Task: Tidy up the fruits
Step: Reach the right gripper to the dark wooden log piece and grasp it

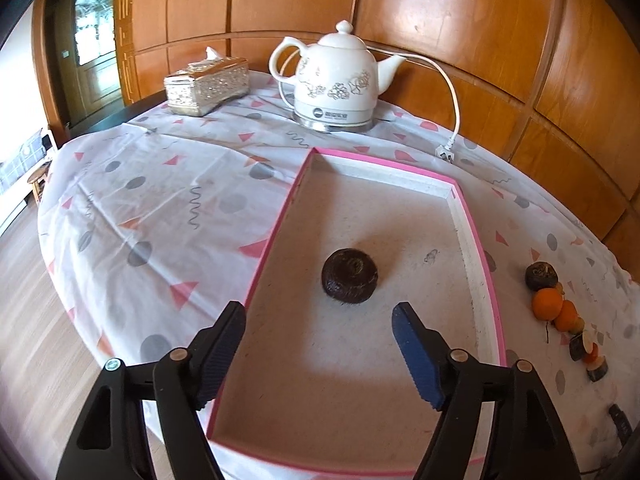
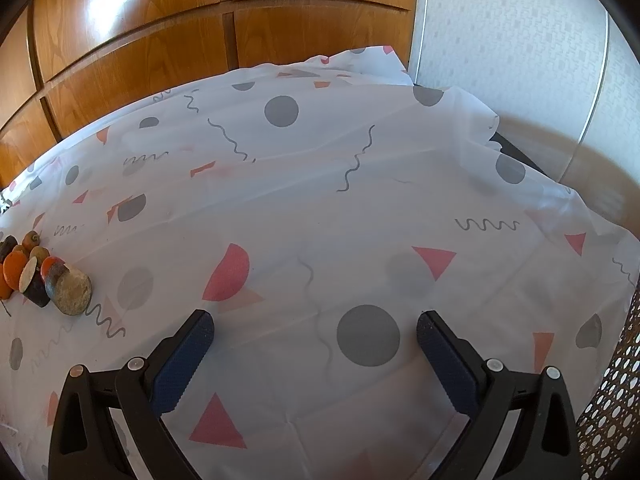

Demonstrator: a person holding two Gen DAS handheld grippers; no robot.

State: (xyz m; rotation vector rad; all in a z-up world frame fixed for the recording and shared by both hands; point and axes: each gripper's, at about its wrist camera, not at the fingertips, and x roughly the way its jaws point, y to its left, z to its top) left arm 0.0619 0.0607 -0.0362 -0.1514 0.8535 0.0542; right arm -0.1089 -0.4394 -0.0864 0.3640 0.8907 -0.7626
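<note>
Left gripper (image 1: 320, 316) wide open and empty above pink-rimmed tray (image 1: 482, 248), dark round fruit (image 1: 349, 275) just ahead. Right gripper (image 2: 316, 326) wide open, empty, over tablecloth (image 2: 360, 200).

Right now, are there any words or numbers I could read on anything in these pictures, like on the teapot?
Kettle, on its base: a small round dark logo with a line of print beside it and smaller print below, all too blurred to read.
Tissue box: only a raised pattern, no words.
Tablecloth: shapes and squiggles, no letters.
Pink-edged tray: a small dark smudge inside, not writing.
So nothing here can be read.
</note>
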